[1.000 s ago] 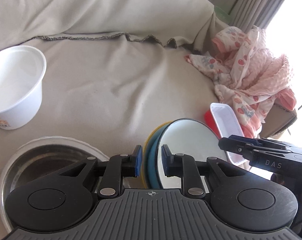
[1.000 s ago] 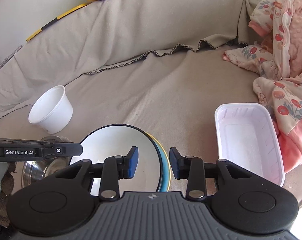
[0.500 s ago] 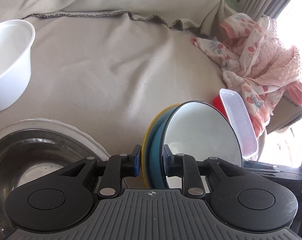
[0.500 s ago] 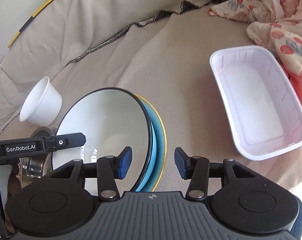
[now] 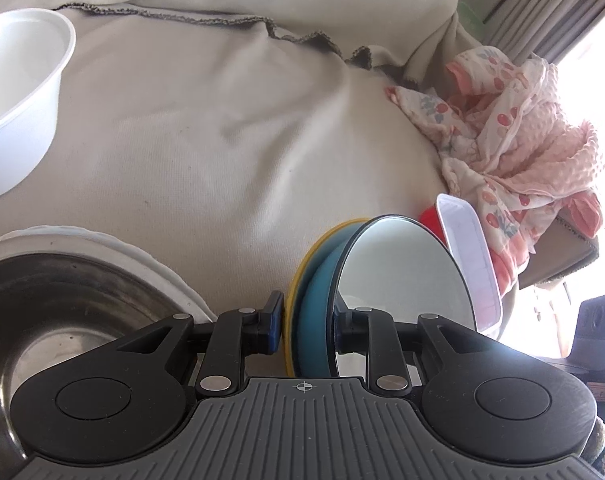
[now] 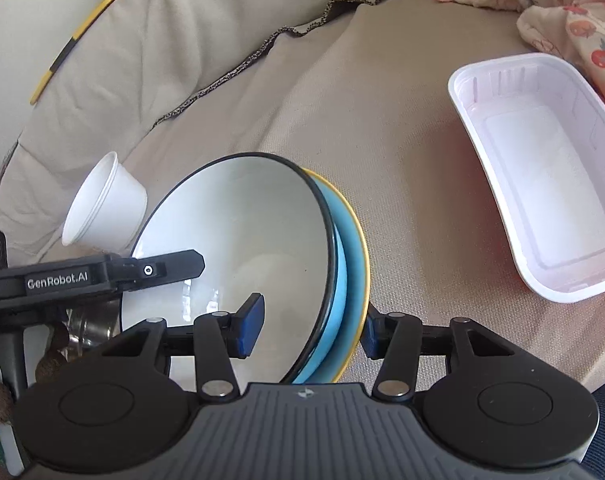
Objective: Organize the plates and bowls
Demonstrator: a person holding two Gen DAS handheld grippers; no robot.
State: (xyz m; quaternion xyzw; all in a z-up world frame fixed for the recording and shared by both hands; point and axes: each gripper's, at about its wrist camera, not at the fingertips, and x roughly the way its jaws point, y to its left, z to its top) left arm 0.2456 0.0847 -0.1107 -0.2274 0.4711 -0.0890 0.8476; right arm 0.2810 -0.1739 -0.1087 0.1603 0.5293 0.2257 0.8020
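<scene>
Enamel bowl stack has tipped up on edge, left gripper clamped on it, right gripper now straddling it wide, so a handover looks near.

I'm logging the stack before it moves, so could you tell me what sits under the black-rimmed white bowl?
Under the white bowl sits a blue plate, then a yellow-rimmed plate. Only their edges show; the bowl hides their faces.

Beige cloth-covered surface. Resting on it: white cup near left edge, white rectangular tray near right edge, pink floral cloth at far-right corner.
</scene>
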